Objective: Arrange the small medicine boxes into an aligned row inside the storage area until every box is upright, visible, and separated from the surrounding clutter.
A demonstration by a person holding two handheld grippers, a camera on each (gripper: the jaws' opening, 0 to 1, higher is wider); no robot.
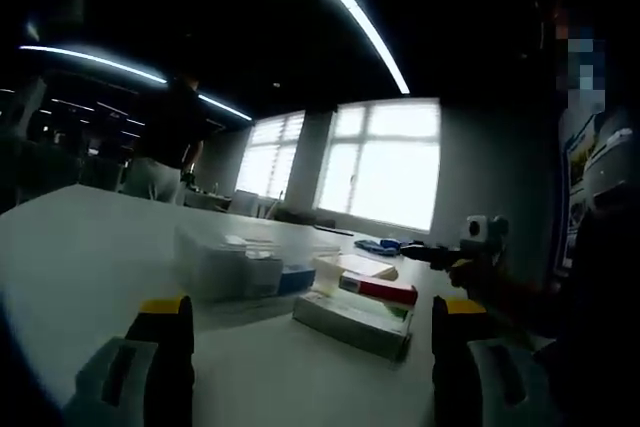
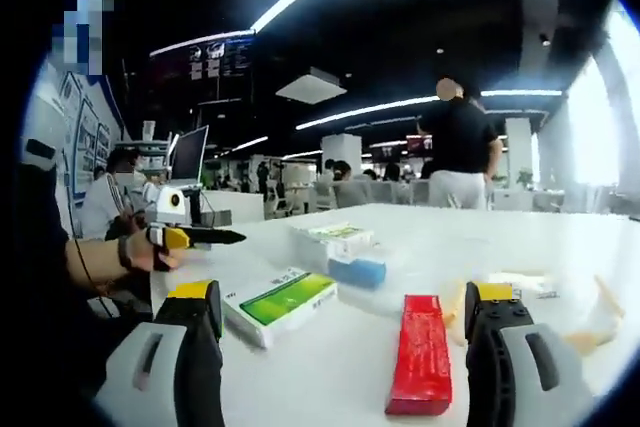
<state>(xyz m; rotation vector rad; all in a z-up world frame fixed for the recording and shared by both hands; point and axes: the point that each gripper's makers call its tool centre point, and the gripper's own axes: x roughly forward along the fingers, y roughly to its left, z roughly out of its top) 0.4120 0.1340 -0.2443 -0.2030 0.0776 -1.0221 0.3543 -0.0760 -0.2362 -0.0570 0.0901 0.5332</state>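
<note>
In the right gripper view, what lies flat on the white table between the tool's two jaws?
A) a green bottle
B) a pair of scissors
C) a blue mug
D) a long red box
D: a long red box lies flat on the table, between the right tool's open jaws.

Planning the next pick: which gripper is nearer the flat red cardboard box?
Right. The flat red cardboard box lies between the right gripper's open fingers; the left gripper sits farther back, behind a green-and-white cardboard box.
</note>
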